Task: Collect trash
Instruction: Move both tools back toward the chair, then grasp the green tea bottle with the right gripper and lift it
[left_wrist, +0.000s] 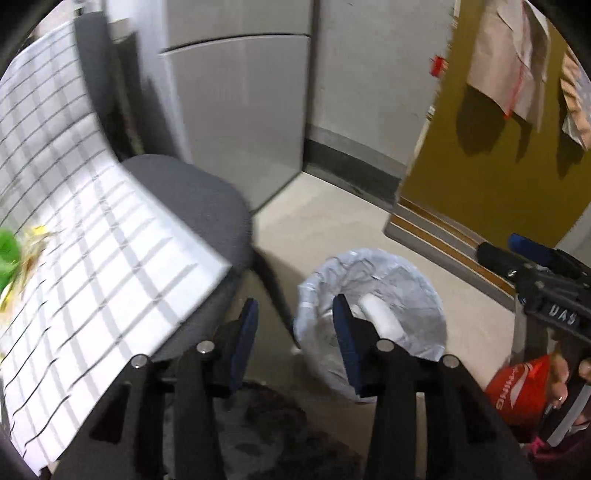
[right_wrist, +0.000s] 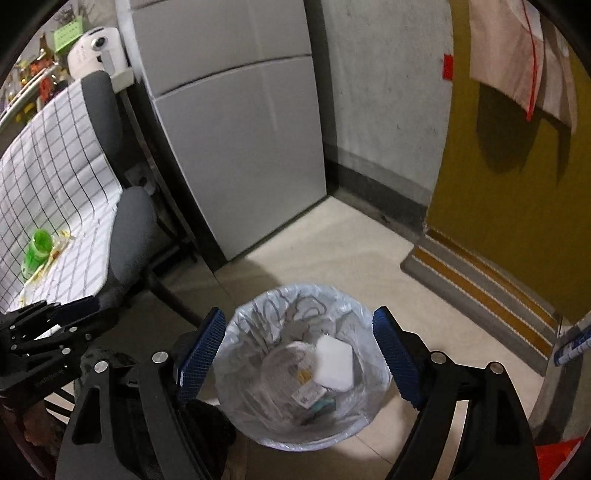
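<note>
right gripper (right_wrist: 299, 350) is held wide and empty over the bin (right_wrist: 364, 421); white block (right_wrist: 334, 363) lies inside; left gripper (left_wrist: 295, 332), wide, beside the bin.

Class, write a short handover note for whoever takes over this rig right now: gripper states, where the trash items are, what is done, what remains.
Left gripper: open, empty, held beside the bin.
Right gripper: open, empty, held directly above the bin.
Trash bin: on the floor, lined with a plastic bag, already holding a white block and some wrappers.
Done: those pieces are in the bin.
Left: a green cup and yellowish wrappers lie on the checkered cloth to the left, next to the grey chair. They likely go into the bin next.
</note>
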